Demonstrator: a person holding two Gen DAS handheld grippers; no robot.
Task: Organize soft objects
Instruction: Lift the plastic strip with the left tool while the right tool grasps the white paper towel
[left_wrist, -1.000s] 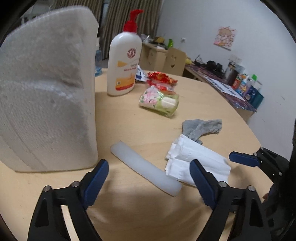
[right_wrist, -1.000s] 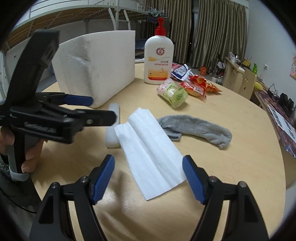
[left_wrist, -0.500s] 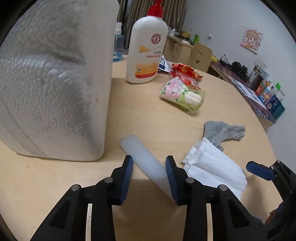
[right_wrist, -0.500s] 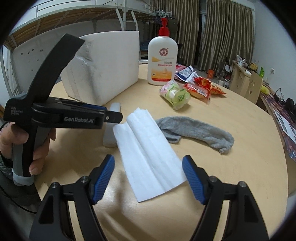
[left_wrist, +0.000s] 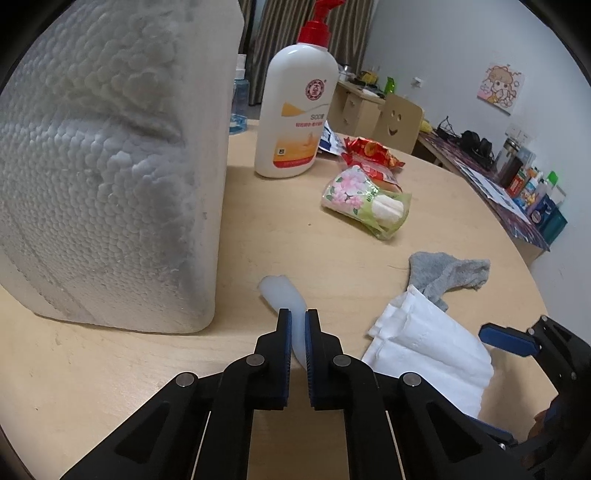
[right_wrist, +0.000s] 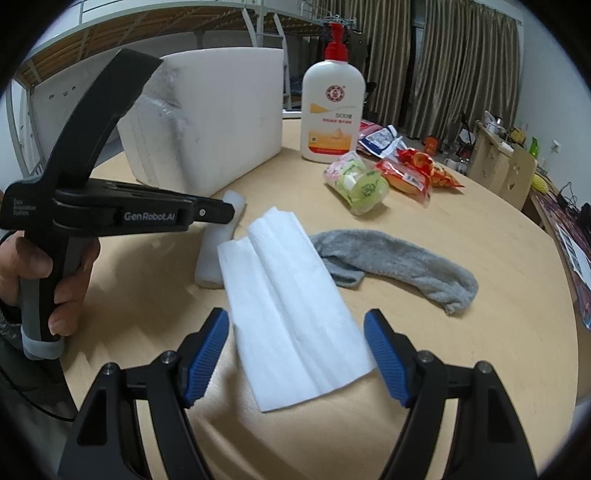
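The large polystyrene block (left_wrist: 110, 166) stands upright on the round wooden table (left_wrist: 92, 369), at 9 o'clock in the left wrist view. At 5 o'clock from the block, just beside its corner, lies the white foam strip (left_wrist: 282, 295). The left gripper (left_wrist: 297, 332) is clamped on the near part of this strip, with both pads pressing its sides. In the right wrist view a hand (right_wrist: 55, 273) holds this gripper by its handle at 9 o'clock.

The lotion bottle (left_wrist: 295, 110) stands upright at 12 o'clock. At 4 o'clock from it lie the red snack packets (left_wrist: 371, 153) and the floral tissue pack (left_wrist: 365, 201).

The folded white cloth (right_wrist: 291, 306) lies flat at table centre, its left edge overlapping the strip. The grey sock (right_wrist: 399, 266) lies at 2 o'clock from the cloth, one end touching it.

The right gripper (right_wrist: 297, 358) has its jaws wide apart. The near end of the cloth lies between the blue pads (right_wrist: 207, 354), which do not press on it.
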